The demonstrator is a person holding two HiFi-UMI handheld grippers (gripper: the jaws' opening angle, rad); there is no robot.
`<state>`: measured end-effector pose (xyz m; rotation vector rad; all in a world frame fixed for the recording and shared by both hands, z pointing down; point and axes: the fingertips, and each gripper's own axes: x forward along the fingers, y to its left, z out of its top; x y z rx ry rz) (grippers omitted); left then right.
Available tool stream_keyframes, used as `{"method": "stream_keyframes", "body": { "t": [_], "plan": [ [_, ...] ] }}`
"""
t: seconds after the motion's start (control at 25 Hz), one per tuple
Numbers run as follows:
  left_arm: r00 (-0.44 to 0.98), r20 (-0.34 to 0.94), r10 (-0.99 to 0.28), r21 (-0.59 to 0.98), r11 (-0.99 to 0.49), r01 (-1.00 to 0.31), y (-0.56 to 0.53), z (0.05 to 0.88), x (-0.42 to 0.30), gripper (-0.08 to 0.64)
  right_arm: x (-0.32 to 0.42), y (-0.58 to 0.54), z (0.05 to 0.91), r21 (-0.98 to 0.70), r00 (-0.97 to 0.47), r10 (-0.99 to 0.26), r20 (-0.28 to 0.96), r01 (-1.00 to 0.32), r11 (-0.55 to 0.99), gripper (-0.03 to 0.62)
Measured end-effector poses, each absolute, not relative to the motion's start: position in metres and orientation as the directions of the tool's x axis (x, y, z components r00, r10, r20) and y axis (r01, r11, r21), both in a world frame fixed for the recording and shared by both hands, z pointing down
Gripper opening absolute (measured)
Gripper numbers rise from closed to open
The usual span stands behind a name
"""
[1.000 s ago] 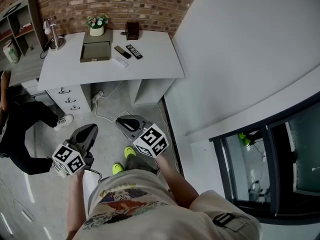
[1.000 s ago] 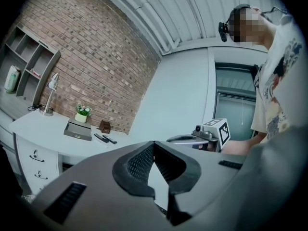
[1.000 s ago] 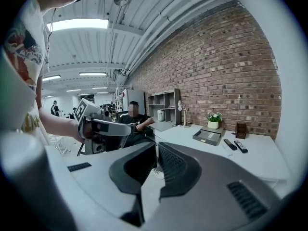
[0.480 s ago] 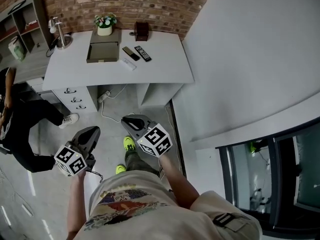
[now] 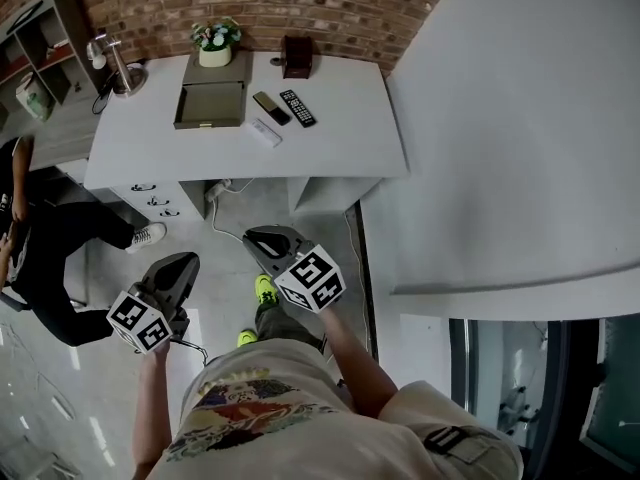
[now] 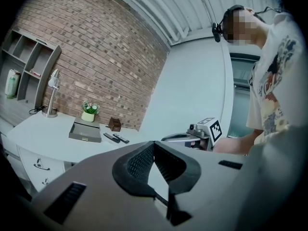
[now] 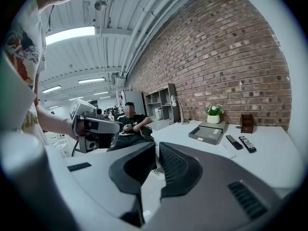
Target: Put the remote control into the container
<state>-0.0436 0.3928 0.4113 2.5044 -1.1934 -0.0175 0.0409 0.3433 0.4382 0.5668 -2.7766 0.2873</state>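
Three remotes lie on the white desk (image 5: 330, 148): a black buttoned remote (image 5: 298, 108), a dark flat remote (image 5: 271, 108) and a white remote (image 5: 265, 133). Left of them sits the grey tray container (image 5: 211, 103). Both grippers are held over the floor, well short of the desk. My left gripper (image 5: 185, 260) is shut and empty, its pads meeting at the tips (image 6: 154, 144). My right gripper (image 5: 250, 236) is shut too, with nothing between its pads (image 7: 157, 146). The right gripper view shows the tray (image 7: 208, 134) and the buttoned remote (image 7: 247, 144) far ahead.
A potted plant (image 5: 215, 38), a brown box (image 5: 296, 56) and a desk lamp (image 5: 115, 63) stand along the brick wall. A person (image 5: 40, 248) sits left of the desk beside a drawer unit (image 5: 150, 200). A white wall (image 5: 500, 118) runs along the right.
The desk has drawn closer and slid lower in the head view. Both grippers have moved forward toward it, still shut.
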Motion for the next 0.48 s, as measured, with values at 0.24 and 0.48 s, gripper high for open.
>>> {"method": "stream_keyframes", "body": {
  "t": [0.24, 0.48],
  "plan": [
    [0.616, 0.163, -0.771, 0.34, -0.542, -0.769, 0.345, 0.41, -0.038, 0.005, 0.042, 0.291, 0.442, -0.161, -0.895, -0.304, 0.325, -0.37, 0.915, 0.012],
    [0.582, 0.173, -0.795, 0.346, -0.504, -0.791, 0.307, 0.412, -0.034, 0.005, 0.043, 0.251, 0.444, -0.167, -0.907, -0.262, 0.329, -0.329, 0.929, 0.012]
  ]
}}
